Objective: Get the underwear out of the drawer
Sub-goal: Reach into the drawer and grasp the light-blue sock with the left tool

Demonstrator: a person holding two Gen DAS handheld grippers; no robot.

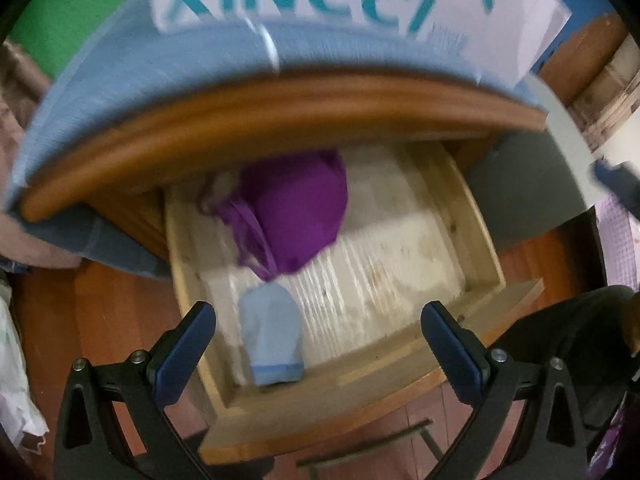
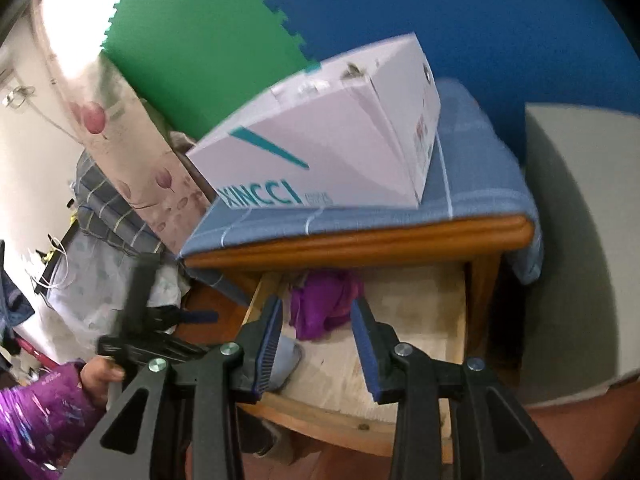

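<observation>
The wooden drawer point(image 1: 476, 216) stands pulled out of a nightstand. A crumpled purple underwear point(image 1: 298, 216) lies toward its back left, and a folded light-blue garment point(image 1: 272, 336) lies at its front left. My left gripper point(image 1: 318, 308) hangs open and wide over the drawer's front, pointing steeply down with nothing between its fingers. In the right wrist view my right gripper point(image 2: 317, 302) hovers over the drawer point(image 2: 452, 320), its jaws partly apart and empty. The purple underwear point(image 2: 324, 308) lies beyond its tips, and the blue garment point(image 2: 286, 360) is half hidden behind the left finger.
A white XINCCI box point(image 2: 328, 152) sits on a blue checked cloth point(image 2: 472, 184) covering the nightstand top, which overhangs the drawer's back. A grey block point(image 2: 568, 240) stands to the right. Bedding point(image 2: 104, 208) is piled at the left. A person's hand point(image 2: 100, 376) holds a black handle there.
</observation>
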